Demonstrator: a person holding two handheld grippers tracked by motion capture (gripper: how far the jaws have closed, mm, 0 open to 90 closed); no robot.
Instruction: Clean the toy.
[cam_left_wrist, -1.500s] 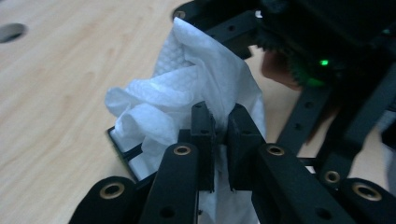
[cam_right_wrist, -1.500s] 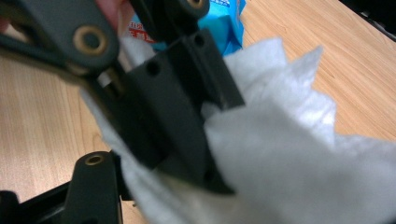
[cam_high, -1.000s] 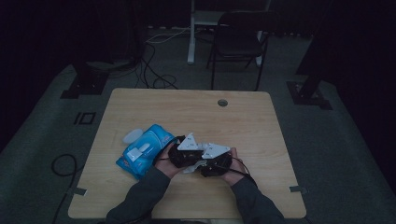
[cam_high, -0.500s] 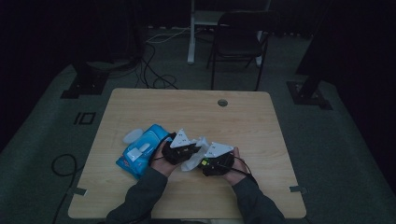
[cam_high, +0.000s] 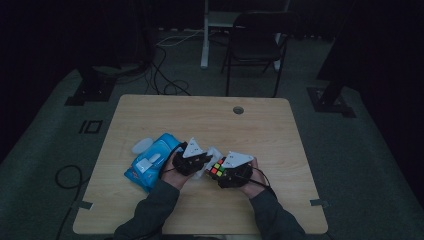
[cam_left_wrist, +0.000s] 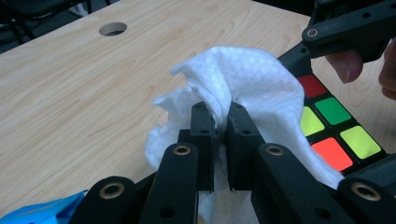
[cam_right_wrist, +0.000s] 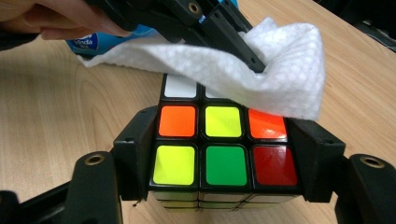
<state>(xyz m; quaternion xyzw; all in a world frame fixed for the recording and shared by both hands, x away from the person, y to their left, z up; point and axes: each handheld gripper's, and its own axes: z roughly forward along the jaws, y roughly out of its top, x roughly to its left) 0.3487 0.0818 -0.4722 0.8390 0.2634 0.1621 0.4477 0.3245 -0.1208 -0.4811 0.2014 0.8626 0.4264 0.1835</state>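
Over the last second my two hands have drawn a little apart, so the colours of the puzzle cube (cam_high: 218, 167) now show between them in the high view, where a moment ago the tongs sat bunched together over it. My right tongs (cam_right_wrist: 224, 154) are clamped on the cube, one jaw flat against each side, holding it just off the worktop (cam_high: 210, 120) near its front edge with the coloured top face turned up. My left tongs (cam_left_wrist: 219, 140) are pinched almost fully closed on a bunched white wet wipe (cam_left_wrist: 233, 79), and the free part of that wipe is draped over the far row of the cube's top face, touching the tiles there. The nearer two rows lie bare: orange, yellow and red-orange, then yellow, green and dark red. I read this as a wiping stroke under way, with the cloth on the far edge and most of the face yet to be covered. The blue wipes pack (cam_high: 147, 162) lies on the worktop just left of the cube, beyond my left hand (cam_high: 175, 167), its flap looking raised.
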